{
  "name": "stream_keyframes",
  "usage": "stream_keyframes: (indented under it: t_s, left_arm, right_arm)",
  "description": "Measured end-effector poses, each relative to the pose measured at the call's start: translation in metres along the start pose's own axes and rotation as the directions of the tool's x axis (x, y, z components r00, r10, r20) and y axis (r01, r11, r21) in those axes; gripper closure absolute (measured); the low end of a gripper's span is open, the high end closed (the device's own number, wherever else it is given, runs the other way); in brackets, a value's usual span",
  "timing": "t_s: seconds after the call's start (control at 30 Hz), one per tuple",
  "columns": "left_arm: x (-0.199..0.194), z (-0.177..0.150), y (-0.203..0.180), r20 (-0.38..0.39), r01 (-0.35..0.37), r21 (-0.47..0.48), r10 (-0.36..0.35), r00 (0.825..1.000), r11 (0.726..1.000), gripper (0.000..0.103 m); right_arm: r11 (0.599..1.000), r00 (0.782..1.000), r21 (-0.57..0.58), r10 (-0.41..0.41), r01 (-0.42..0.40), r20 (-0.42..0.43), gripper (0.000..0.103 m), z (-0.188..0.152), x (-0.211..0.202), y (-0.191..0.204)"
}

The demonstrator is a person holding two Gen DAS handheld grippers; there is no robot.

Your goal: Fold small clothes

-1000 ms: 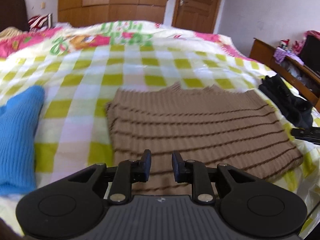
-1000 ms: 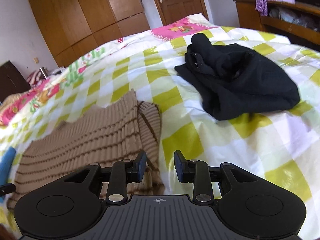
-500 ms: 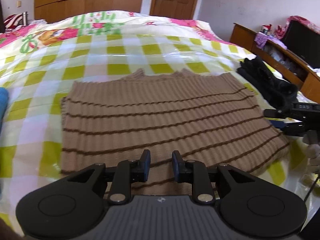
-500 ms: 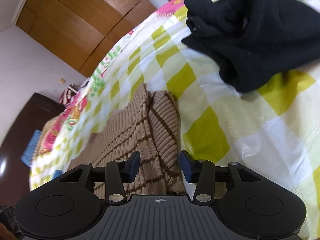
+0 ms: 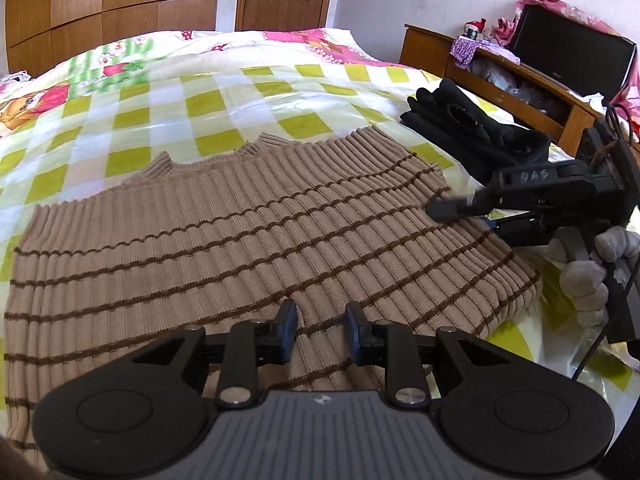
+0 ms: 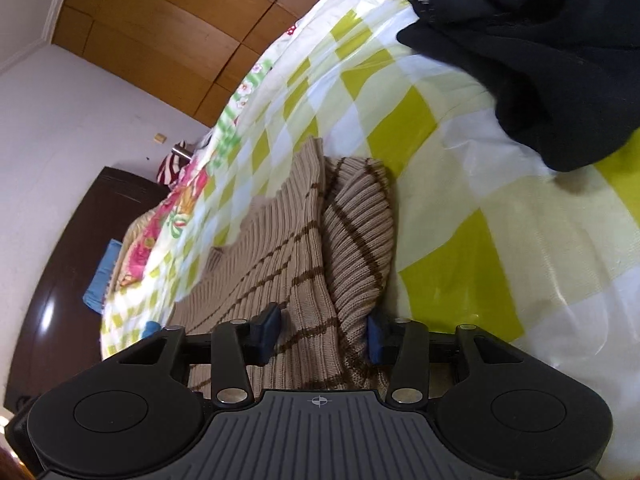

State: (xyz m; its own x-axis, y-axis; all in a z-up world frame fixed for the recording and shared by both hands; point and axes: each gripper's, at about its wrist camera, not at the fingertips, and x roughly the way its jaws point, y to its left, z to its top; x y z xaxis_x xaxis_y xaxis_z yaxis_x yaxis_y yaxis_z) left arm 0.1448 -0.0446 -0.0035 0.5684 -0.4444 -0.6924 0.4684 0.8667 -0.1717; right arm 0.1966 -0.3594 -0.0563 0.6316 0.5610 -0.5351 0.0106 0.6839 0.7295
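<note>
Two grippers at sweater, spread flat on checked quilt, frame centre. Right gripper at its right edge, jaws closing round bunched knit, pads not yet pinching; likely grabbing side for fold. Left gripper over near hem, fingers apart, empty. Black garment upper right, waiting.

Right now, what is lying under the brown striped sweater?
The sweater lies on the checked bedcover, which shows all around it. Whatever else may lie beneath it is covered.
</note>
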Motion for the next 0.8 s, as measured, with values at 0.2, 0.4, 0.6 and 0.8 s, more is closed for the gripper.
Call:
stream_keyframes:
  t_s: [0.2, 0.4, 0.6, 0.8]
  left_arm:
    - [0.013, -0.007, -0.003, -0.067, -0.035, 0.022, 0.036, 0.997, 0.999, 0.064]
    - [0.001, -0.008, -0.004, -0.032, -0.012, -0.005, 0.011, 0.999, 1.0, 0.063]
    - [-0.006, -0.021, 0.018, -0.041, -0.021, -0.033, 0.02, 0.999, 0.999, 0.063]
    - [-0.019, -0.037, 0.032, -0.009, 0.02, -0.057, -0.02, 1.0, 0.998, 0.061]
  right_arm:
    - [0.995, 0.999, 0.098, -0.009, 0.005, 0.041, 0.089, -0.004, -0.017, -0.014]
    - [0.986, 0.996, 0.169, -0.004, -0.011, 0.091, 0.089, -0.009, -0.042, -0.021]
    - [0.995, 0.992, 0.099, -0.019, 0.007, 0.123, 0.089, 0.0, -0.064, 0.023]
    - [0.999, 0.995, -0.03, -0.023, 0.027, 0.101, 0.088, 0.013, -0.046, 0.113]
